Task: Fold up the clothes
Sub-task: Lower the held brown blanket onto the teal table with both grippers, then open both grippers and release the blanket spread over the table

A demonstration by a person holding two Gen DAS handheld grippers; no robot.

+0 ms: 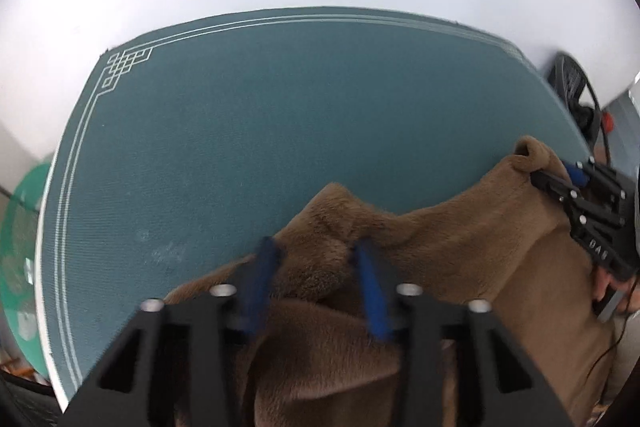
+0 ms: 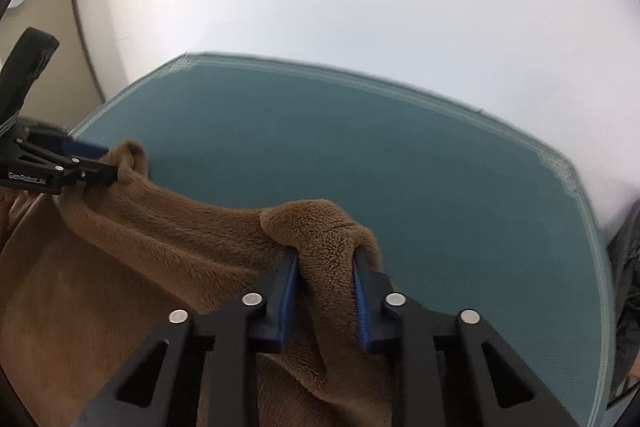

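Fleece, brown, hangs bunched at 6 o'clock over the green mat, each corner pinched in a closed claw, left and right; no finished fold shows, so folding remains.

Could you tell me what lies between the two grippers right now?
A taut edge of the brown fleece garment spans from the left gripper to the right gripper; the right wrist view shows it best.
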